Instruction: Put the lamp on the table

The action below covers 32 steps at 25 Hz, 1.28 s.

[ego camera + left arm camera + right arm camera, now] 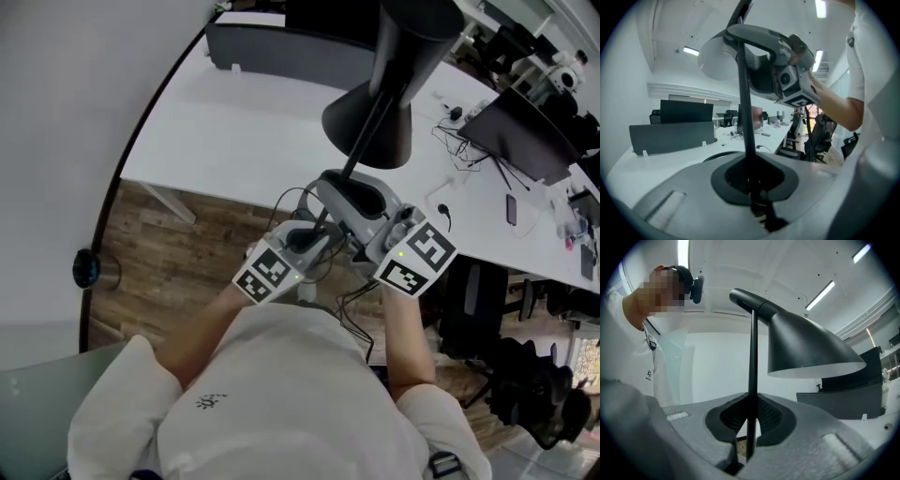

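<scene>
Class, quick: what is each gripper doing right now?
Left gripper: closed on the lamp's stem.
Right gripper: closed on the same stem.

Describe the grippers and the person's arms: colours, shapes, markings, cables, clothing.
The left gripper and right gripper have rounded grey shells with black inner pads. Each carries a white cube printed with black square markers. Thin black cables trail below them. The person wears a white short-sleeved shirt.
</scene>
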Tool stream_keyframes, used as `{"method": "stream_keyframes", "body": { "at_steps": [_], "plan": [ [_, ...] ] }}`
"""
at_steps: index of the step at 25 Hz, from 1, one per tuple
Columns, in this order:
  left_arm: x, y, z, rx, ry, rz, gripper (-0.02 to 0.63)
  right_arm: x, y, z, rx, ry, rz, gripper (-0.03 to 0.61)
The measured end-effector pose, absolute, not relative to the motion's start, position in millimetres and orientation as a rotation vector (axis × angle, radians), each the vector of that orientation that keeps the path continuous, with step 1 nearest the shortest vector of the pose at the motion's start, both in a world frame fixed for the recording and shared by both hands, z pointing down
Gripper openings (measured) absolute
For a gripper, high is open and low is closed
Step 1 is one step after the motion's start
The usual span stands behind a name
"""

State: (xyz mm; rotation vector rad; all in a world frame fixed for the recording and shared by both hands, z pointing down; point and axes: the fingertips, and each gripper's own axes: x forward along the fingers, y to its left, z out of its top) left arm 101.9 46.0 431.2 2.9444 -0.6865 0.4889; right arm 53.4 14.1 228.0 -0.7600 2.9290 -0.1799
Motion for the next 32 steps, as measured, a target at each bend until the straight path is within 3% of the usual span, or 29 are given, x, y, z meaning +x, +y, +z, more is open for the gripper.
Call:
{"method": "stream_keyframes", "body": {
  "at_steps": [20,32],
  "plan": [
    [170.8,-56.0,444.1,2.837,-0.887,0.499,0.015,119.6,-84.8,241.1,-0.526,2.99,-0.232,0.031],
    [169.7,-76.4,455.3,2.782,-0.953,0.529,0.015,121.3,-107.4,252.2,-0.466,2.995,-0.281,0.031]
  ]
}}
